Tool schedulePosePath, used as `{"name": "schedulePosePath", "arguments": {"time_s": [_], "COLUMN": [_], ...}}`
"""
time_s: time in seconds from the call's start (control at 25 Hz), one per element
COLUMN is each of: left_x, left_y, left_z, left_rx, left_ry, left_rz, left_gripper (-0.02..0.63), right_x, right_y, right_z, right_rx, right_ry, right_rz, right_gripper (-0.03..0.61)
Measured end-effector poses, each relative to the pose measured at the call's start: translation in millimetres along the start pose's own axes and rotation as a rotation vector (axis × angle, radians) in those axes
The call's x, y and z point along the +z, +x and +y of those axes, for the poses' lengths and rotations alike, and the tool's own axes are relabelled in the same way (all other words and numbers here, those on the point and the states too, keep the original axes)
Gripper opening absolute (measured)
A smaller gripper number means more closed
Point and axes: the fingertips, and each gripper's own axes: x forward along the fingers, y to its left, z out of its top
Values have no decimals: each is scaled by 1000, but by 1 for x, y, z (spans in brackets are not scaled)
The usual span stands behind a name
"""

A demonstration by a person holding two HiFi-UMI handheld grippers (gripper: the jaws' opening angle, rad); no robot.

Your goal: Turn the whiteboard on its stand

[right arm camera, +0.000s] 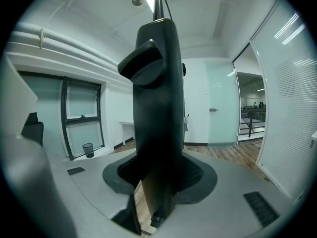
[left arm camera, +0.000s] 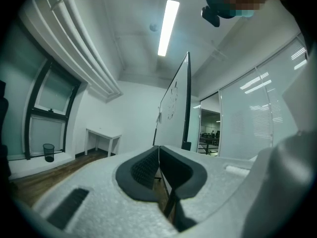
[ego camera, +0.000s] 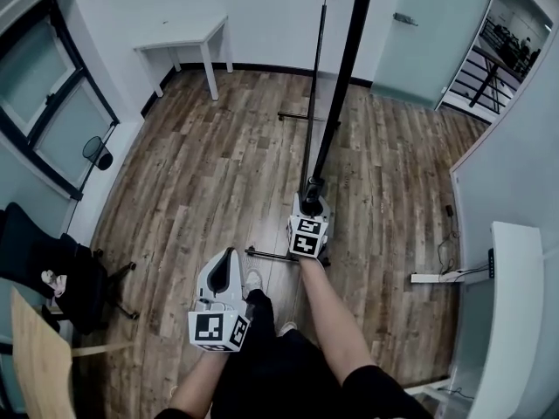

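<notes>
The whiteboard (left arm camera: 174, 100) stands on the wooden floor (ego camera: 201, 164) straight in front of the person. It is turned edge-on, so its long face runs away from them toward the far wall. In the head view its dark near upright (ego camera: 342, 85) rises from the near foot (ego camera: 266, 254), just beyond the person's shoes.

The right gripper (ego camera: 311, 201) is on that post. In the right gripper view the jaws are clamped on either side of the near upright, which fills the gap between them. The post stands vertical, crosswise to the line the gripper points along. A dark knob (right arm camera: 142, 63) juts from the post above the grip, toward the left.

The left gripper (ego camera: 227, 260) sits at the lower left of the head view, closer to the person's body and well apart from the stand. Its jaws are pressed together with nothing between them. The whiteboard lies ahead of them and a little to the right, its white face showing at a shallow angle.

The turn hinges, I judge, on the only hold being at one end of a long board. The right hand is the nearer one and is placed to swing that end sideways. The left would first have to reach forward and right to the frame before it could help
</notes>
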Motion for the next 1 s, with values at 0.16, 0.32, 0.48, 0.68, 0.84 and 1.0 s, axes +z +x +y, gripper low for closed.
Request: {"name": "schedulePosePath", "arguments": {"time_s": [0.16, 0.32, 0.48, 0.68, 0.84, 1.0], "left_x": [6, 14, 22, 23, 25, 26], "left_y": [-15, -25, -34, -44, -54, -64], "left_z": [8, 13, 19, 27, 37, 45], "left_rx": [27, 52, 42, 15, -22, -57], "left_ry": [3, -8, -13, -23, -28, -42], "left_rz": [12, 14, 14, 19, 18, 29], "left_gripper": [18, 18, 18, 18, 18, 18], "right_x": [-7, -11, -11, -20, -22, -30], "right_y": [-16, -35, -51, -67, -85, -101], "right_z": [11, 20, 29, 38, 46, 53], "right_rx": [8, 18, 13, 6, -12, -20], "right_ry": [-3, -10, -11, -12, -20, -15], "right_rz": [15, 22, 32, 34, 26, 19], "right_gripper": [169, 169, 169, 169, 169, 169]}}
